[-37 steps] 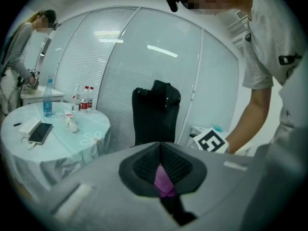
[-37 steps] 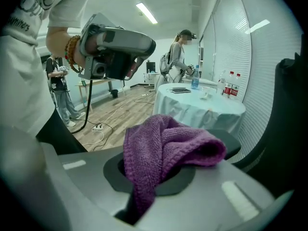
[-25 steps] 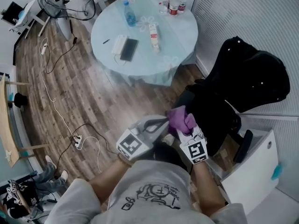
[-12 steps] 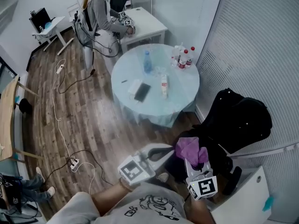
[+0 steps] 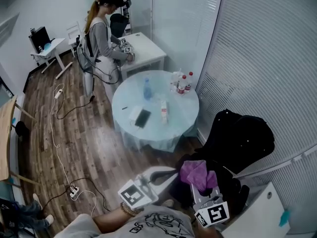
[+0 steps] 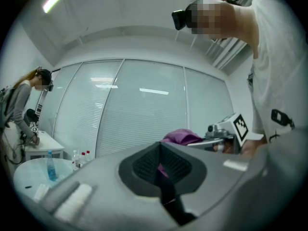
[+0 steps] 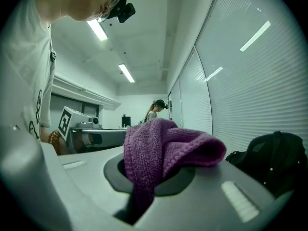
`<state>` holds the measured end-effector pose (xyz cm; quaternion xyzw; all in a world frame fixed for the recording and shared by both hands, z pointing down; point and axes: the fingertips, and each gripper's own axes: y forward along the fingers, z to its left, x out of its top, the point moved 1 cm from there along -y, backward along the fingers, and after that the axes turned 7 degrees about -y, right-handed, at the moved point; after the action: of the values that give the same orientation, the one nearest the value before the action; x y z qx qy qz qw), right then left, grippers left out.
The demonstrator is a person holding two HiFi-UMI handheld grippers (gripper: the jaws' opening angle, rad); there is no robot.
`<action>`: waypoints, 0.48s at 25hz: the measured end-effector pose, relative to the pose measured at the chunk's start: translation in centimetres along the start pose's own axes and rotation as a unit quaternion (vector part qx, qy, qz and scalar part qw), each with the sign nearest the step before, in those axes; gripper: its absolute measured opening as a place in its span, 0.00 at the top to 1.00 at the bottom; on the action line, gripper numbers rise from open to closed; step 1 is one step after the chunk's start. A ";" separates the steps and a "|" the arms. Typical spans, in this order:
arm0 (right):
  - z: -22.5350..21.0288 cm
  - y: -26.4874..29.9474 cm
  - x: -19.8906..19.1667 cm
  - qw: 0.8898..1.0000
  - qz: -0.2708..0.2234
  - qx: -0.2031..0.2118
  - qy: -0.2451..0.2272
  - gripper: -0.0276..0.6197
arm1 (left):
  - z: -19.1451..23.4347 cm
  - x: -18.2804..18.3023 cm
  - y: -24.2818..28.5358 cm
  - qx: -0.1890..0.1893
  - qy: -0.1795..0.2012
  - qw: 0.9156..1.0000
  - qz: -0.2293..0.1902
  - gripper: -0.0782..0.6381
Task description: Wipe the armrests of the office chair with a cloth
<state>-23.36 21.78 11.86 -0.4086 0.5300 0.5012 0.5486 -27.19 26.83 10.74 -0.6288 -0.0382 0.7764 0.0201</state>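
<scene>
**Cloth clamped in right gripper, at chair's near edge**

My right gripper (image 5: pixel 200 188) is clamped on the purple cloth (image 5: pixel 197 172). The cloth bunches up over the jaws, and one end hangs down between them. My left gripper (image 5: pixel 171 172) has its jaws together with nothing in them. It sits just left of the cloth, tip pointing right toward it. Both grippers are near me, low in the head view.

The black chair (image 5: pixel 237 140) is right of and beyond the cloth, up against the blinds (image 5: pixel 267 58). The cloth overlaps the chair's near left edge in the head view; I can't tell if they touch. I can't pick out the armrests. A white cabinet (image 5: pixel 257 214) is at near right.

A round table (image 5: pixel 173 123) stands far left of the chair. On it are a blue bottle (image 5: pixel 147 89), a phone (image 5: pixel 142 118), a carton (image 5: pixel 164 111) and red-capped bottles (image 5: pixel 182 85). Farther off, a person (image 5: pixel 99 38) stands at a white desk (image 5: pixel 148 51). A power strip (image 5: pixel 74 191) lies on the wood floor at near left.
</scene>
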 end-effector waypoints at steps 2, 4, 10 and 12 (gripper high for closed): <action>-0.1 -0.4 0.5 1.000 -0.004 -0.005 -0.001 0.91 | -0.4 0.2 0.3 -0.003 -0.001 1.000 0.002 0.89; -0.3 -0.7 0.7 1.000 -0.006 -0.007 -0.002 0.91 | -0.6 0.2 0.5 -0.004 -0.001 1.000 0.003 0.89; -0.4 -0.8 0.6 1.000 -0.003 -0.011 -0.007 0.91 | -0.6 -0.1 0.6 -0.004 -0.002 1.000 0.001 0.89; -0.5 -0.8 0.6 1.000 -0.003 -0.012 -0.008 0.91 | -0.5 -0.1 0.7 -0.003 -0.005 1.000 0.001 0.89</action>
<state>-22.70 21.26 11.17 -0.4130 0.5183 0.5091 0.5492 -26.67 26.17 10.68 -0.6252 -0.0400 0.7792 0.0172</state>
